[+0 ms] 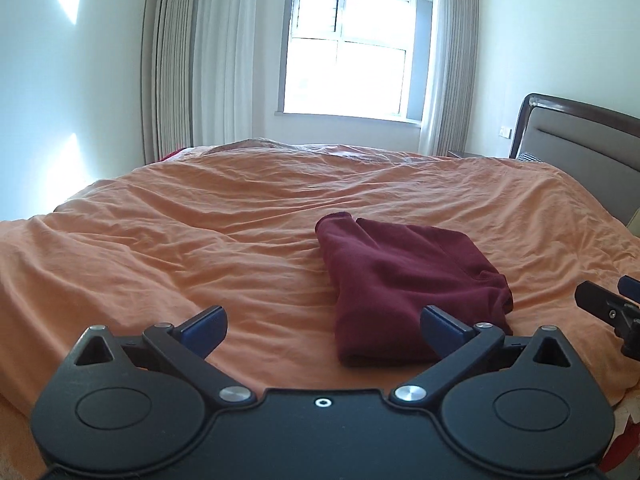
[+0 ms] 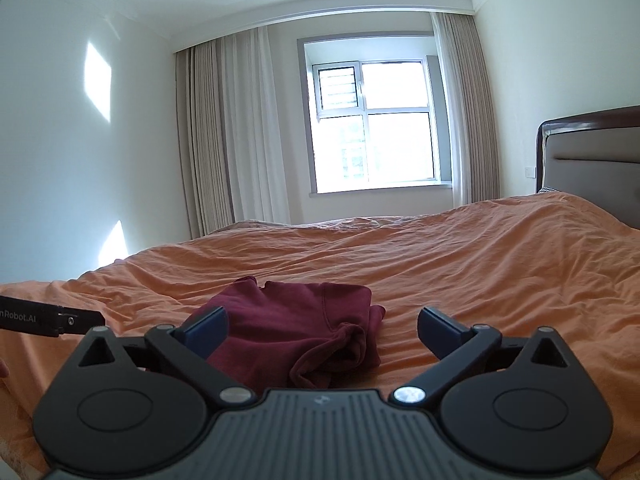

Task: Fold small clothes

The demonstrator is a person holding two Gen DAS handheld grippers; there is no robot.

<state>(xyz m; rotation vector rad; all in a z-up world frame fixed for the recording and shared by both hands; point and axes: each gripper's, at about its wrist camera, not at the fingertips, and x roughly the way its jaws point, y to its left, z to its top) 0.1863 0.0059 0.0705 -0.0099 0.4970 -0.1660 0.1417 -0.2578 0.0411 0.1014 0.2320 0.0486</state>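
Observation:
A dark red garment lies folded into a compact bundle on the orange bedspread. It also shows in the right wrist view, with bunched edges on its near right side. My left gripper is open and empty, just in front of the garment's near left edge. My right gripper is open and empty, close above the garment's near edge. The right gripper's tip shows at the right edge of the left wrist view. The left gripper's finger shows at the left of the right wrist view.
The wrinkled orange bedspread covers the whole bed. A padded headboard stands at the right. A bright window with curtains is on the far wall beyond the bed.

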